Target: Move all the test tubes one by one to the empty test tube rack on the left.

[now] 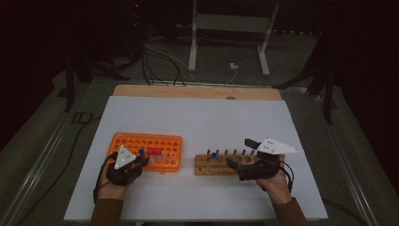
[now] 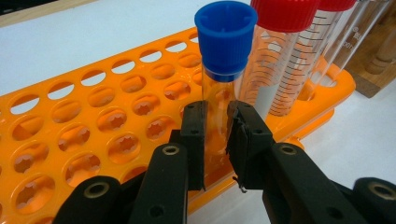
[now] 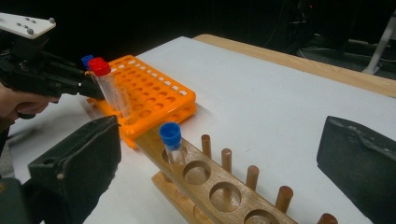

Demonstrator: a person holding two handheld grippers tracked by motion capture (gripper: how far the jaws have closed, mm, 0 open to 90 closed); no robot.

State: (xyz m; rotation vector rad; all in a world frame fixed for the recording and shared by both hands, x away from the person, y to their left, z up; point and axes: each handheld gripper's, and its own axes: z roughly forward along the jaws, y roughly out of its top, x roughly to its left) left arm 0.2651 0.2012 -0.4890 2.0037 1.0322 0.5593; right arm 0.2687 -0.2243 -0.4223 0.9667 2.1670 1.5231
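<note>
Left gripper pinches the blue-capped tube, centre frame, seated in the orange rack beside two red-capped tubes. Right gripper, jaws spread, waits over the wooden rack (one blue tube already there). Risk: a tilted lift could snag the hole, dragging the rack or knocking neighbours.

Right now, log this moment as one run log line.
left gripper: shut on blue-capped tube in orange rack | right gripper: open, at wooden rack | wooden rack: one blue-capped tube seated
</note>
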